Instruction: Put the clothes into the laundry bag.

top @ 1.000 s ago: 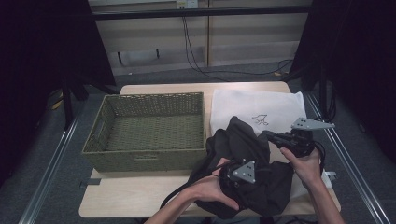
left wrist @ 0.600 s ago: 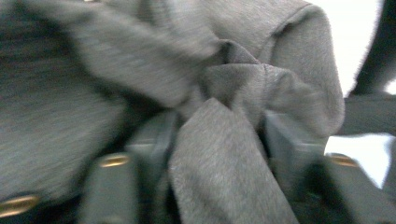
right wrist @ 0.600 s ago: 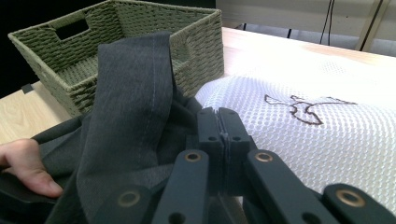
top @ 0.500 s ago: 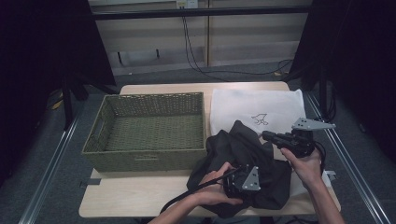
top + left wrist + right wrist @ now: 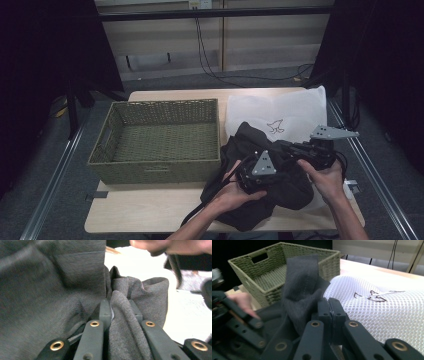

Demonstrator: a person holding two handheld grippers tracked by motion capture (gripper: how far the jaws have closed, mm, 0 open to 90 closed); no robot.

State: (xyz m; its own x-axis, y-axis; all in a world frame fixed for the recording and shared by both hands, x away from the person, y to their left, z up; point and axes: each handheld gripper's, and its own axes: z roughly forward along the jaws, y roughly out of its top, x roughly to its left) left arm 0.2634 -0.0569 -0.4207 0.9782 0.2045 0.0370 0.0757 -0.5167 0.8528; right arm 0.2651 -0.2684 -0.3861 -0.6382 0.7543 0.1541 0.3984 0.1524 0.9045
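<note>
Left tongs (image 5: 120,312) just closed, pinching a fold of dark grey garment (image 5: 260,200). Right tongs (image 5: 329,307) clamped tight on another edge of same cloth. Garment bunched at bench (image 5: 150,220) front right, overlapping white mesh bag (image 5: 280,110). Woven basket (image 5: 160,170) just left.

A curtained recording booth in a lab or studio

A small wooden bench (image 5: 150,210) stands on grey floor between metal rails (image 5: 55,180); black curtains (image 5: 45,60) hang on either side of the bench, and beyond it cables (image 5: 210,60) trail down a pale panelled wall (image 5: 270,40) under a dark crossbar.
</note>
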